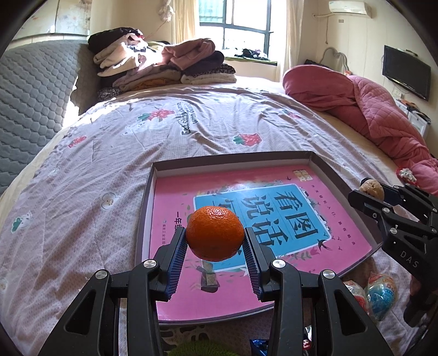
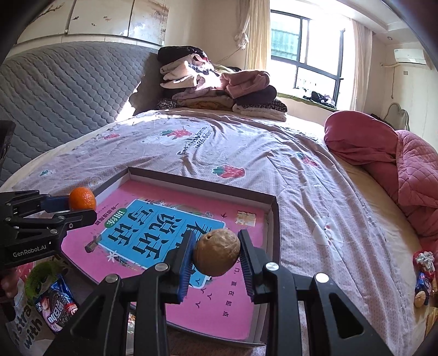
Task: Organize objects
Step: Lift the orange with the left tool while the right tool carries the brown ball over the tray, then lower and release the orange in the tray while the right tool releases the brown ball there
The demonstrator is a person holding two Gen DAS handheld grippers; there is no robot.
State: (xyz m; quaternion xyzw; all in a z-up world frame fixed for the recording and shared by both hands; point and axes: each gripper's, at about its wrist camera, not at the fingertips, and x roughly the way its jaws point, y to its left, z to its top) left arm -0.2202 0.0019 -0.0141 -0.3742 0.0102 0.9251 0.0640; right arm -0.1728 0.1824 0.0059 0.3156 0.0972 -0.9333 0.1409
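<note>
Fingers of the left gripper [image 1: 215,241] pinch an orange mandarin [image 1: 215,232] between their blue ribbed pads; fingers of the right gripper [image 2: 216,253] pinch a brown walnut [image 2: 217,252] the same way. Both held items hang above a shallow box lid [image 1: 319,161] lying on the bed, and a pink book [image 1: 342,238] fills the lid's floor.

Hidden or unclear:
- The mandarin and the left fingers cover part of the book's blue title panel; the walnut and the right fingers cover another part.
- In the left wrist view, the walnut is only partly seen behind the right gripper's finger at the right edge.
- Wrapped snacks [image 1: 382,295] lie just beside the lid's near corner, partly behind the gripper bodies; their print is not legible there.
- A blue snack packet [image 2: 58,306] and a green fuzzy item [image 2: 41,276] lie near the lid's left edge; what the green item is cannot be told.
- Small items [image 2: 423,273] at the bed's right edge are too small to identify.

Surface and room: a strawberry-print bedsheet [image 1: 137,153], a grey quilted headboard [image 1: 32,93], stacked folded clothes [image 1: 164,63], a pink quilt [image 1: 369,109], a window [image 1: 241,24], a wall-mounted television [image 1: 406,71].
</note>
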